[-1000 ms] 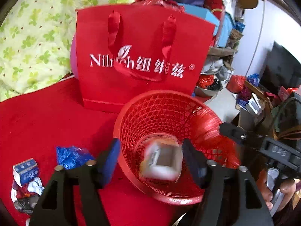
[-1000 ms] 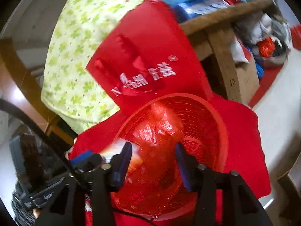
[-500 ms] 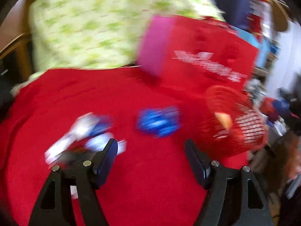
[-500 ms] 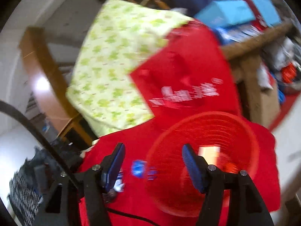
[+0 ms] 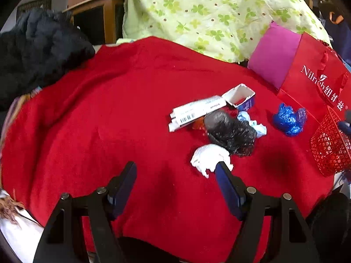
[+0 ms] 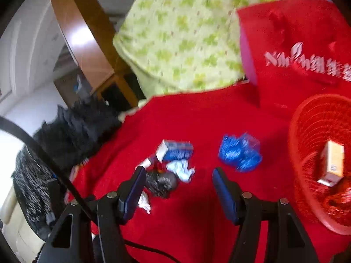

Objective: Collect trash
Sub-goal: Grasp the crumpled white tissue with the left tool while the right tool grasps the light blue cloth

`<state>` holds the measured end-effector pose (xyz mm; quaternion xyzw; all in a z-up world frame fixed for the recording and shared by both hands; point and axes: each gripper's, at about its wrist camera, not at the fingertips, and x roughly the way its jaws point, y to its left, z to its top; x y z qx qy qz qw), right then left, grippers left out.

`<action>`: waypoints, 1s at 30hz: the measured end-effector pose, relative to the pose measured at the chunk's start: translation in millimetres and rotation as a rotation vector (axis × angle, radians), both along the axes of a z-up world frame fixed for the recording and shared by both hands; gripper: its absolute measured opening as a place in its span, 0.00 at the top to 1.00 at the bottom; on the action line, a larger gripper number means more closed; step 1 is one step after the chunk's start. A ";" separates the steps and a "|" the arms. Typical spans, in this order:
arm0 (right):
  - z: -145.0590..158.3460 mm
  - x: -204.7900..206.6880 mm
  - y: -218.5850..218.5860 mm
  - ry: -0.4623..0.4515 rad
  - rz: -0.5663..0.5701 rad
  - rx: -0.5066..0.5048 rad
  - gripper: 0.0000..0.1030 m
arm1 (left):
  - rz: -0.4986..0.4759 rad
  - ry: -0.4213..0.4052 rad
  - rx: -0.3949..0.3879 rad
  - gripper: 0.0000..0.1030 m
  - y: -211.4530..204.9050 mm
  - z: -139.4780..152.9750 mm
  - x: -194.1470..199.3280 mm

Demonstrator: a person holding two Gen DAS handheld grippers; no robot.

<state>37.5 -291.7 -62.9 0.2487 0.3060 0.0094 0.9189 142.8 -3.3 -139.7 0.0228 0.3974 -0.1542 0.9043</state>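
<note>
Looking down your left gripper (image 5: 175, 182), you see a red cloth (image 5: 98, 120) with trash near its right side. Your left tongs are spread apart and grasp nothing. A white tissue (image 5: 208, 157) lies just past the right finger (image 5: 228, 188); you cannot tell if they touch. Beyond the tissue lies a black bag (image 5: 230, 129), crumpled up. A long white box (image 5: 195, 111) lies beside the black bag, and an open box (image 5: 240, 95) sits at its far end. A pale blue scrap (image 5: 254, 123) touches the black bag on the right. A blue wrapper (image 5: 288, 119) lies apart from that pile, nearer the right edge. The red basket (image 5: 329, 149) stands at the right edge of the cloth. A red bag (image 5: 318, 74) with white writing stands at the far right corner, against a green flowered cover (image 5: 208, 11). A dark fluffy thing (image 5: 37, 48) lies at the far left corner.

Your right gripper (image 6: 177, 185) is let go too, with nothing between its fingers. This picture is blurry. From here the blue wrapper (image 6: 240, 153) lies just ahead, a bit to the right. The black bag (image 6: 161, 183) and pale blue scrap (image 6: 181, 169) lie near the left finger (image 6: 133, 195). The basket (image 6: 307, 131) is at the right, and an orange and white box (image 6: 332, 163) lies inside it.
</note>
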 end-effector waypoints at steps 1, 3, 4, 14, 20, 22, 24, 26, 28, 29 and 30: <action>-7.7 5.8 -2.1 0.019 -0.006 0.000 0.35 | -0.002 0.007 -0.005 0.28 -0.3 -3.6 1.5; -22.9 24.2 -7.9 0.067 -0.020 0.005 0.35 | -0.006 0.024 -0.018 0.28 -3.4 -9.3 5.5; -32.4 31.6 -13.6 0.092 -0.030 0.016 0.35 | -0.008 0.032 -0.024 0.28 -3.6 -11.7 7.6; -69.2 93.6 -6.0 0.140 0.066 0.079 0.35 | -0.065 0.012 -0.023 0.28 -38.2 -12.0 26.0; -92.3 139.5 16.2 0.211 0.164 0.053 0.39 | -0.083 0.087 -0.025 0.28 -56.9 -35.8 41.3; -99.2 152.4 20.9 0.224 0.167 0.039 0.45 | -0.092 0.098 -0.038 0.28 -59.5 -38.6 42.3; -104.0 164.1 24.6 0.233 0.193 0.043 0.46 | -0.101 0.114 -0.061 0.28 -61.0 -40.6 43.5; -109.7 174.7 31.7 0.250 0.222 0.016 0.48 | -0.103 0.139 -0.079 0.32 -61.3 -45.2 45.0; -118.2 183.5 38.3 0.269 0.238 -0.023 0.52 | -0.103 0.166 -0.091 0.42 -61.2 -50.4 46.9; -123.4 186.8 39.7 0.285 0.247 -0.023 0.55 | -0.103 0.180 -0.094 0.45 -61.2 -53.4 47.4; -131.2 190.0 40.1 0.314 0.247 -0.028 0.63 | -0.099 0.191 -0.095 0.46 -60.7 -56.7 47.7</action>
